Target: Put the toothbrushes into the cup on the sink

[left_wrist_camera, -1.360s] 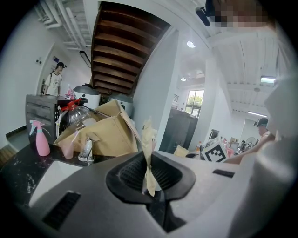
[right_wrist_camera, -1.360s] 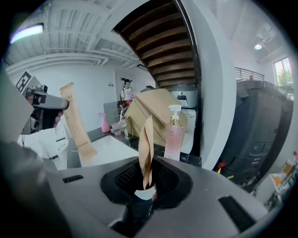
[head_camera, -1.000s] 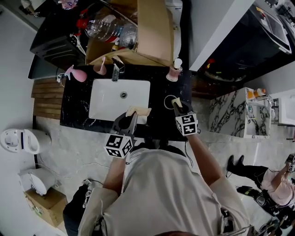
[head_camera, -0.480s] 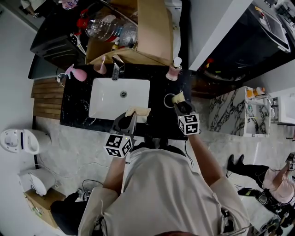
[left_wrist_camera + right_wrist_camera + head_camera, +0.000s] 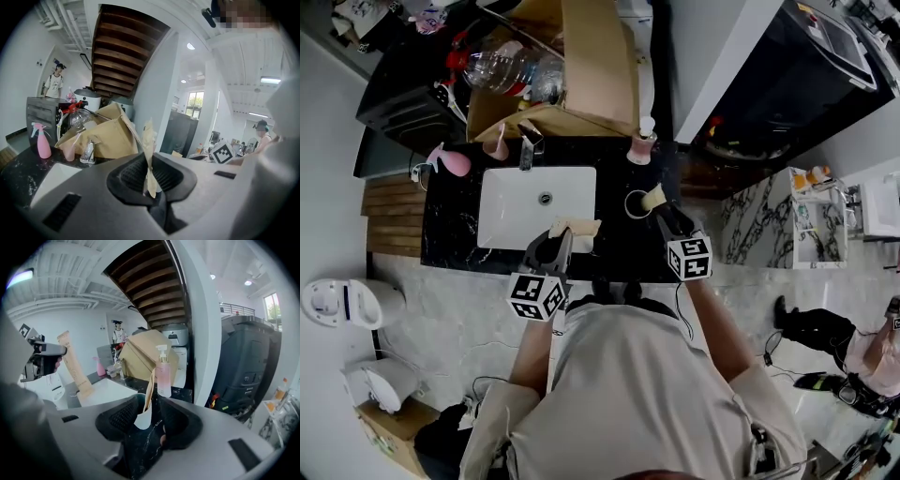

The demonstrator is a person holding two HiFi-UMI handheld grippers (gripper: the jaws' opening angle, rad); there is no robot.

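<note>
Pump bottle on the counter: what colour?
Pink pump bottle, white pump; clearest in the right gripper view.

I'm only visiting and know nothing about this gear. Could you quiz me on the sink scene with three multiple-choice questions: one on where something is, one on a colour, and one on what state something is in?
1. Where does the cup stand?
A. inside a drawer
B. on a chair
C. on the black counter, right of the white basin

2. What colour is the spray bottle?
A. pink
B. green
C. blue

3. What is the left gripper doing?
A. open, with nothing in it
B. shut on a paper-wrapped toothbrush
C. holding the cup

Answers:
1 C: the head view shows the cup's rim on the dark stone beside the basin.
2 A: it is pink, at the counter's left end.
3 B: the left gripper view shows the jaws pinching the wrapper.
</note>
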